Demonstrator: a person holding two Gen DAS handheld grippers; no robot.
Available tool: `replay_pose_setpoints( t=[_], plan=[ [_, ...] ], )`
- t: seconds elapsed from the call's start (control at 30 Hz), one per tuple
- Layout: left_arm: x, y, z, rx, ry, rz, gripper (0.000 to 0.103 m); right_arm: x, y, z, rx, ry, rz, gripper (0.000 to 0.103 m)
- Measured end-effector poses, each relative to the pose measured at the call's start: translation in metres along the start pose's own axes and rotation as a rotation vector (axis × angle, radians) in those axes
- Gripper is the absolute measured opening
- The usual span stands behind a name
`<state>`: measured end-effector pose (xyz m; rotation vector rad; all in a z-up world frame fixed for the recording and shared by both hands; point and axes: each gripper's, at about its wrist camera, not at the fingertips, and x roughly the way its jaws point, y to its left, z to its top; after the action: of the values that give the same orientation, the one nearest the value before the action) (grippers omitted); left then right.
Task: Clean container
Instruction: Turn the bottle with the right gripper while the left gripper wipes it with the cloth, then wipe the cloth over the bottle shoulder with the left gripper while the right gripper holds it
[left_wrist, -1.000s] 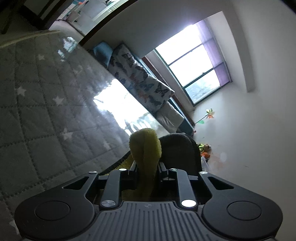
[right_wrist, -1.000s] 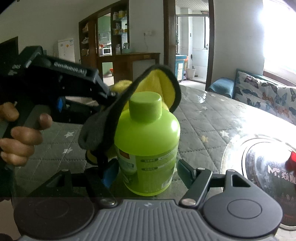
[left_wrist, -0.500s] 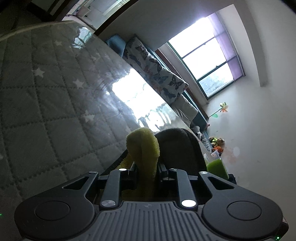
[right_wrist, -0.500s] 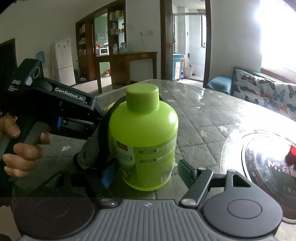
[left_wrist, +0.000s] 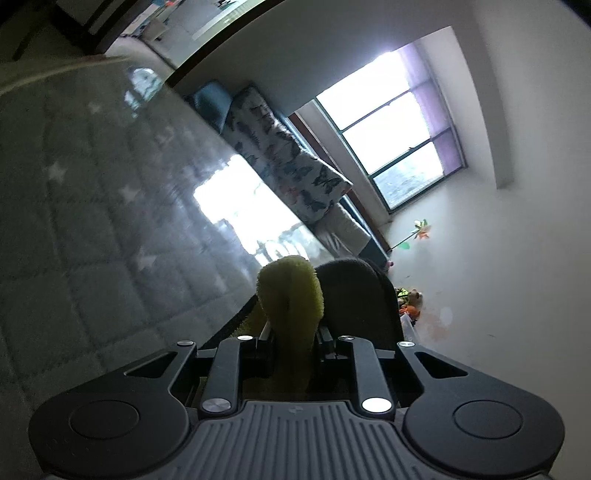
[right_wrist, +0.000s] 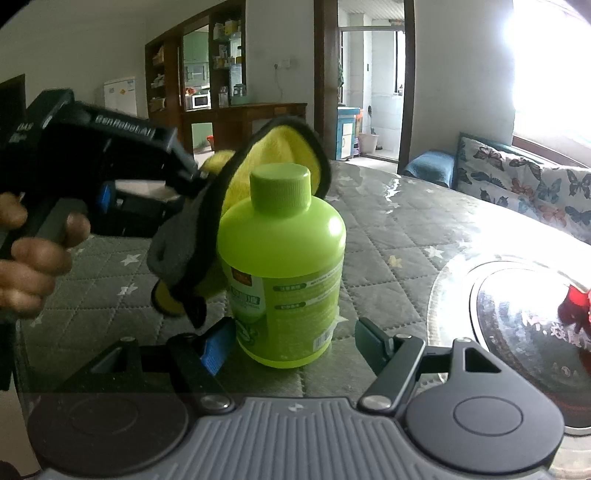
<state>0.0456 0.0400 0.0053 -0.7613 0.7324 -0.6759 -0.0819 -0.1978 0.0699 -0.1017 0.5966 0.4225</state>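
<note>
A lime-green bottle (right_wrist: 284, 258) with a screw cap stands upright on the quilted table. It sits between the fingers of my right gripper (right_wrist: 295, 339), which is open; the blue-padded left finger is close to its base and the right finger stands clear. A person's hand holds my left gripper (right_wrist: 184, 173) at the left. That gripper (left_wrist: 293, 332) is shut on a yellow and grey cloth (left_wrist: 290, 291). The cloth (right_wrist: 192, 236) drapes against the bottle's left side and curls up behind the cap. In the left wrist view the cloth hides the bottle.
The table (right_wrist: 388, 229) has a grey star-quilted cover under a glossy sheet. A round glass turntable (right_wrist: 517, 295) with a red object (right_wrist: 576, 306) lies at the right. A butterfly-print sofa (right_wrist: 535, 188) stands beyond the far edge, below a bright window (left_wrist: 391, 144).
The cloth slid down the bottle's left side half a second ago, and now it is back up behind the cap. The bottle and right gripper stayed put.
</note>
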Motion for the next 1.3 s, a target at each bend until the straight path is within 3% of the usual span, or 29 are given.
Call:
replay_pose_setpoints(
  t=[0.37, 0.6, 1.0, 1.13, 1.3],
  plan=[
    [0.022, 0.003, 0.008, -0.010, 0.025, 0.000, 0.021, -0.008, -0.013, -0.007, 0.039, 0.007, -0.048, 0.078],
    [0.028, 0.007, 0.001, 0.004, 0.047, 0.041, 0.021, -0.009, -0.022, -0.014, 0.068, 0.027, -0.090, 0.077],
    [0.032, 0.011, -0.014, 0.036, 0.078, 0.118, 0.021, -0.013, -0.020, -0.007, 0.059, -0.005, -0.054, 0.077],
    [0.024, 0.010, -0.017, 0.031, 0.067, 0.103, 0.021, -0.015, -0.016, -0.003, 0.048, -0.020, -0.044, 0.077],
    [0.012, 0.003, -0.008, 0.015, 0.031, 0.028, 0.021, -0.014, -0.013, 0.003, 0.038, -0.030, -0.038, 0.077]
  ],
)
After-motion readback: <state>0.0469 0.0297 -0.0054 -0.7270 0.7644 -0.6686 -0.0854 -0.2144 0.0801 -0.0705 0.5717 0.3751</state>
